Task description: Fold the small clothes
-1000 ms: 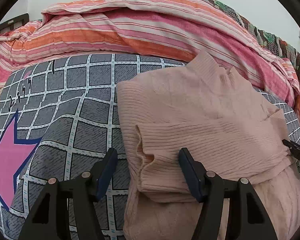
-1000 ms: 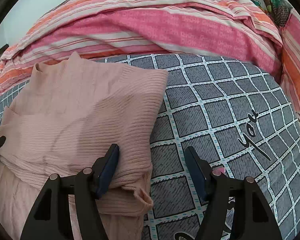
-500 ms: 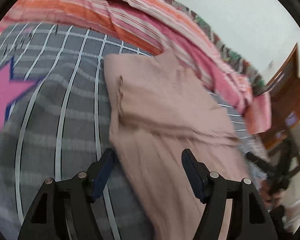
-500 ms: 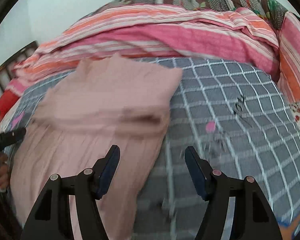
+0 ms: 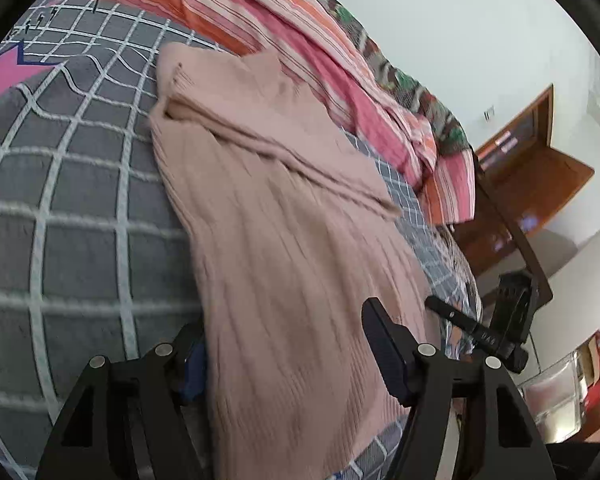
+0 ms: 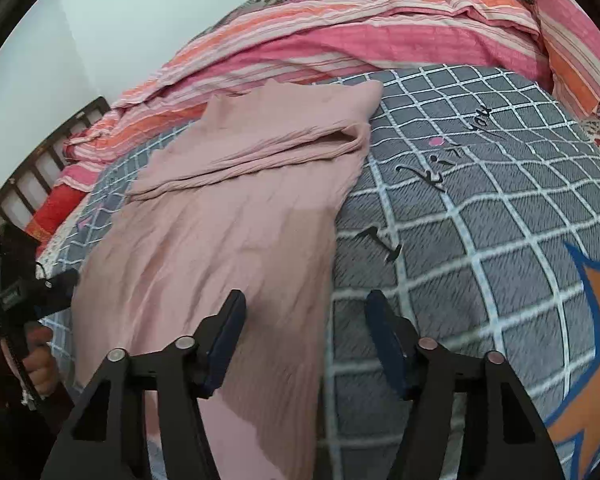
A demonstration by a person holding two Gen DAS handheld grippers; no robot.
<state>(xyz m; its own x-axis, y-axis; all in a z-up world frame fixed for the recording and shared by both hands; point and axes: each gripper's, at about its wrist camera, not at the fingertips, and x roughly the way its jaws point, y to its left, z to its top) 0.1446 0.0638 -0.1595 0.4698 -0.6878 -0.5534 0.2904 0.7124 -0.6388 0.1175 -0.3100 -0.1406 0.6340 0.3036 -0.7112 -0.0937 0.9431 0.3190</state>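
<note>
A pink ribbed knit garment (image 5: 284, 232) lies lengthwise on the grey checked bedspread (image 5: 80, 216), its sleeves folded across the upper body. My left gripper (image 5: 288, 356) is open at the garment's near left hem edge, the cloth lying between its jaws. In the right wrist view the same garment (image 6: 236, 216) lies on the bedspread (image 6: 480, 240). My right gripper (image 6: 306, 340) is open over the garment's near right edge. The right gripper also shows in the left wrist view (image 5: 476, 328), at the right.
A rumpled pink and orange striped quilt (image 6: 340, 40) is piled along the far side of the bed. A wooden cabinet (image 5: 540, 160) stands beyond the bed's right end. A dark bed rail (image 6: 40, 160) shows at the left.
Both grippers have pulled back from the folded sleeves toward the garment's hem. Both have stayed open. The long lower part of the garment has come into view.
</note>
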